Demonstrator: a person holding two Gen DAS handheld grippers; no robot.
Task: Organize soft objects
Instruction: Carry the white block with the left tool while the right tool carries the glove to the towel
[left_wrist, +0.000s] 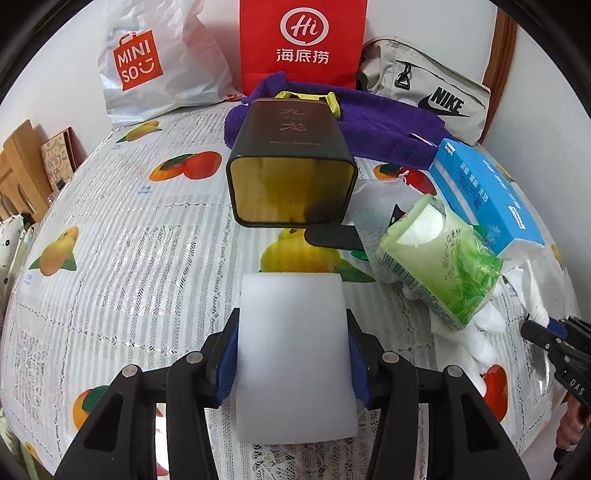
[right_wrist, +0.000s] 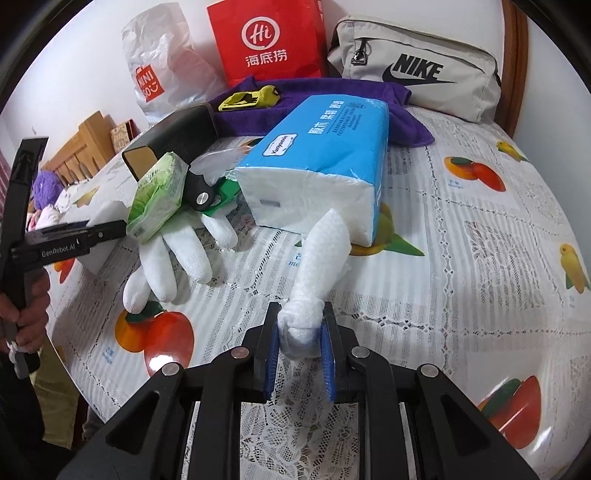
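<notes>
Left gripper (left_wrist: 291, 354) fingers clamp a white rectangular foam sponge (left_wrist: 295, 354) and right gripper (right_wrist: 301, 338) fingers pinch a knotted white cloth (right_wrist: 314, 273), both lifted for sorting above the fruit-patterned counter (right_wrist: 461, 280).

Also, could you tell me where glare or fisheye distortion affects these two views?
Left wrist view: table edges bow strongly, and the white foam block looks nearly blown out. Right wrist view: a bright glare spot sits on the glossy tablecloth, with black vignetting in the corners.
</notes>
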